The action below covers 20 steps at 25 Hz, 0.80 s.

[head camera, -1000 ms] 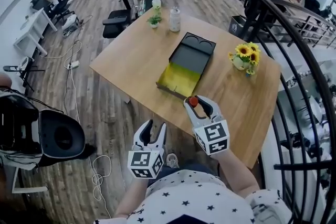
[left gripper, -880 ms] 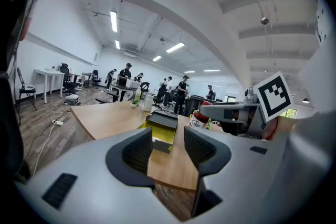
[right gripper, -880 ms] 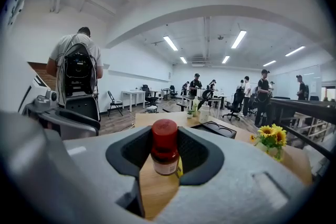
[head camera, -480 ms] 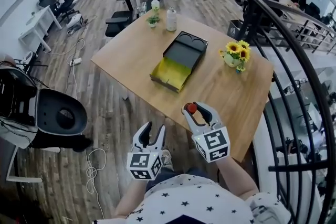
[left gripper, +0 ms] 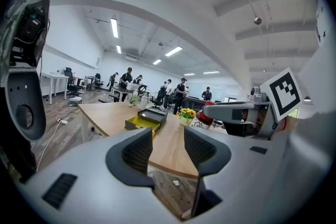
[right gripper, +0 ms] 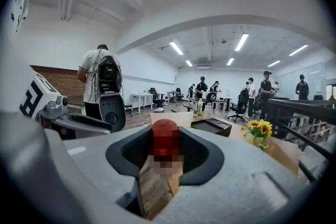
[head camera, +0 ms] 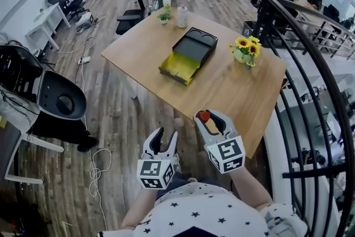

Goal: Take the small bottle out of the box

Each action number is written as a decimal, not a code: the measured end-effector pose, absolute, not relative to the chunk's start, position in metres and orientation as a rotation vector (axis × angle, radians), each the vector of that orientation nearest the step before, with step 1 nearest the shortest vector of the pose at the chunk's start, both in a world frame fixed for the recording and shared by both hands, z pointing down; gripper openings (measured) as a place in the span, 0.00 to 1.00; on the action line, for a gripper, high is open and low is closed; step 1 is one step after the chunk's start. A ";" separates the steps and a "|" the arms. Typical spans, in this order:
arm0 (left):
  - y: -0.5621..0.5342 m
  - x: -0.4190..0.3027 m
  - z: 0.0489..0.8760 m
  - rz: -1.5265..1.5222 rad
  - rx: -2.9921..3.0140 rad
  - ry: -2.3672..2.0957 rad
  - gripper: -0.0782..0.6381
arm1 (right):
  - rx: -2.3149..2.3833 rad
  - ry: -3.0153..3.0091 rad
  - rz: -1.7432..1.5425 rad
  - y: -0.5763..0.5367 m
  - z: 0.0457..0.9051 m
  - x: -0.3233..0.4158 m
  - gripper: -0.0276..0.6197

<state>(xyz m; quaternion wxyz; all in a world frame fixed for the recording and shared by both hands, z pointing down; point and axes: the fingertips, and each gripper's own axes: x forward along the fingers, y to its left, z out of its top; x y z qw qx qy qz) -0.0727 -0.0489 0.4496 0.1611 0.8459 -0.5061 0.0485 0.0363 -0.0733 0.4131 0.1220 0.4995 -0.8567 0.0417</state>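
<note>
Right gripper (head camera: pixel 209 119) grips the small bottle (head camera: pixel 204 116), red cap up between its jaws; left gripper (head camera: pixel 165 137), at its 8 o'clock, stands parted and empty; the box (head camera: pixel 194 48) lies on the table (head camera: pixel 138 50) toward 12 o'clock, well apart.

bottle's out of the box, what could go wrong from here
The small bottle sits in the right gripper with just its red cap between the pads, apparently past the table edge. A slip would likely drop it onto the wooden floor. A loose cable coils on the floor at the person's left, so a step that way could snag a foot.
</note>
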 end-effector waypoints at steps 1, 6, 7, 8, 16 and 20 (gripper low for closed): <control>-0.043 -0.072 0.450 0.136 2.415 -1.445 0.37 | 1.457 -2.502 0.121 -0.067 0.414 0.036 0.27; -0.022 -0.069 0.454 0.117 2.413 -1.441 0.37 | 1.466 -2.510 0.118 -0.043 0.414 0.037 0.27; -0.019 -0.069 0.453 0.115 2.416 -1.441 0.37 | 1.466 -2.511 0.117 -0.039 0.413 0.037 0.27; -0.016 -0.068 0.452 0.113 2.418 -1.440 0.37 | 1.467 -2.513 0.117 -0.036 0.413 0.037 0.27; -0.002 -0.066 0.449 0.095 2.428 -1.432 0.37 | 1.480 -2.512 0.112 -0.018 0.411 0.039 0.27; 0.004 -0.065 0.450 0.090 2.432 -1.429 0.37 | 1.480 -2.513 0.108 -0.012 0.412 0.039 0.27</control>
